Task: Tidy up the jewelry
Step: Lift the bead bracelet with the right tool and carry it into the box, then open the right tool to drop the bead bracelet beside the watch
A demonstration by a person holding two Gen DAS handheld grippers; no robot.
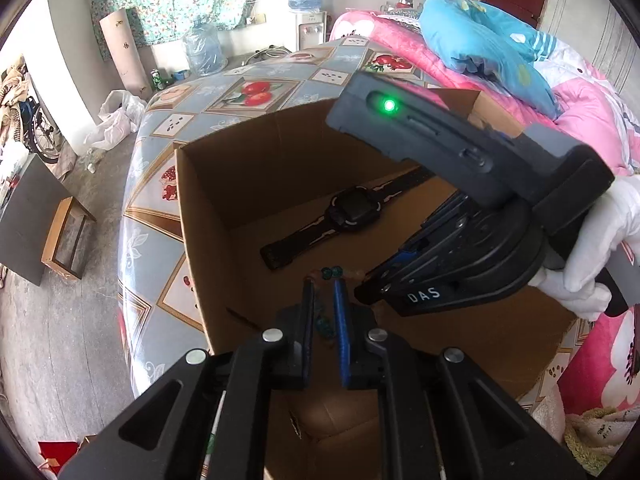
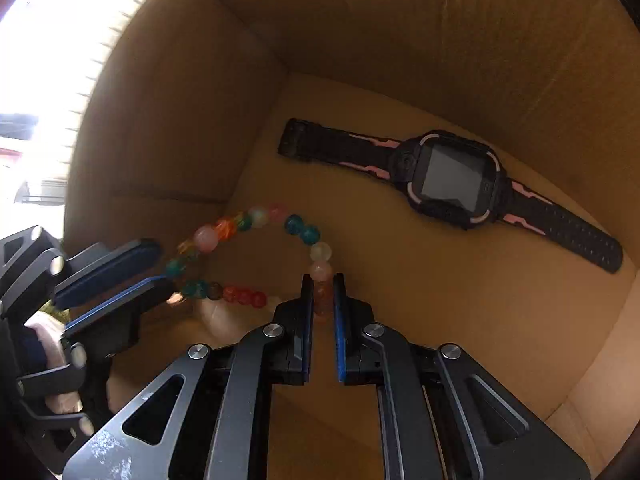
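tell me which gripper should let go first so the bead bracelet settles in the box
Probably left. The left gripper holds the bead bracelet by the box wall; the right gripper pinches beads low, beside the watch.

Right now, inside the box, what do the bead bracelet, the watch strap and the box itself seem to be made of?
Bead bracelet: probably glass or plastic, since the round beads look glossy and partly translucent. Watch strap: likely matte black rubber or silicone, perforated, with pink markings. Box: plain brown corrugated cardboard with a dull surface and fold creases.
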